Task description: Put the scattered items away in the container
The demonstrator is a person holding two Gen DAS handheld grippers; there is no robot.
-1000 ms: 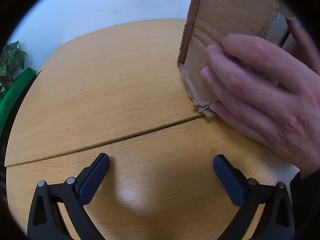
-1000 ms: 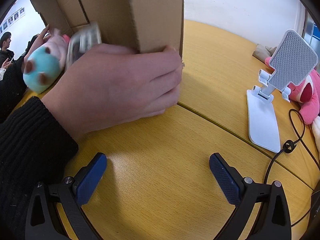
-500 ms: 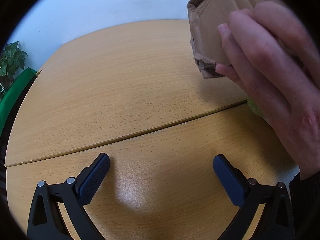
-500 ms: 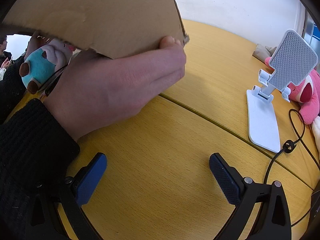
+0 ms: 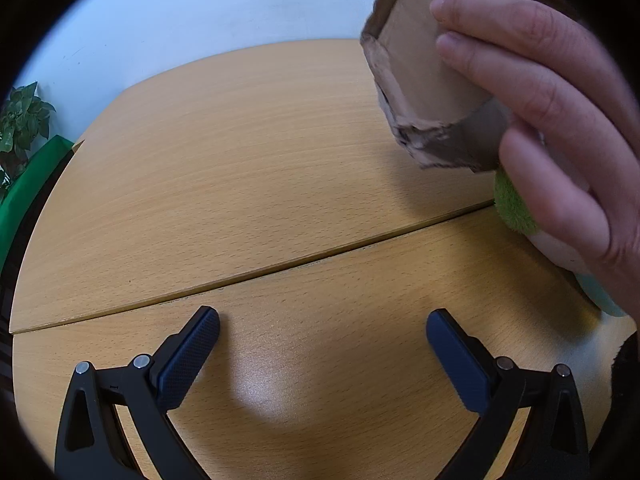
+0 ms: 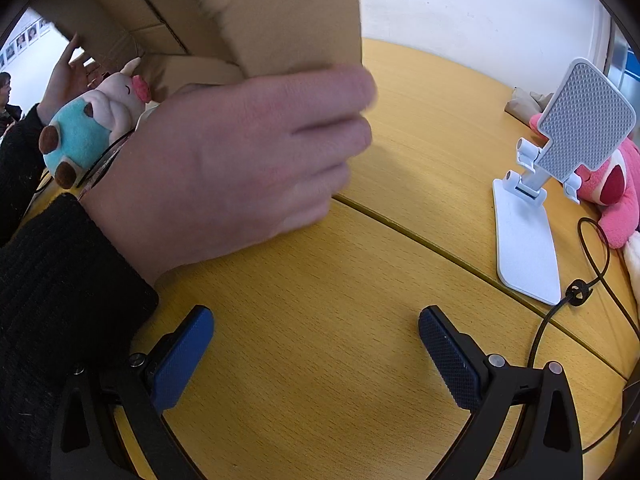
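Observation:
A brown cardboard box (image 5: pixel 424 80) (image 6: pixel 280 12) is tipped up off the wooden table, held by a person's bare hand (image 5: pixel 552 120) (image 6: pixel 240 160) in a black sleeve. Soft toys spill from under it: a green-and-white plush (image 5: pixel 516 208) and a teal, brown-spotted cow plush (image 6: pixel 80 132). A second hand (image 6: pixel 68 76) steadies the box's far side. My left gripper (image 5: pixel 322 344) rests low over bare table, open and empty. My right gripper (image 6: pixel 316 344) is likewise open and empty, just in front of the sleeve.
A white phone stand (image 6: pixel 540 208) stands on the table at the right, with a pink plush (image 6: pixel 612 192) behind it and a black cable (image 6: pixel 580 288) looping beside it. A green object and a plant (image 5: pixel 24 128) sit past the table's left edge. A person is far left.
The hand has tilted and lifted the box off the table, and the plush toys have come into view beneath it. Both grippers stayed still and open.

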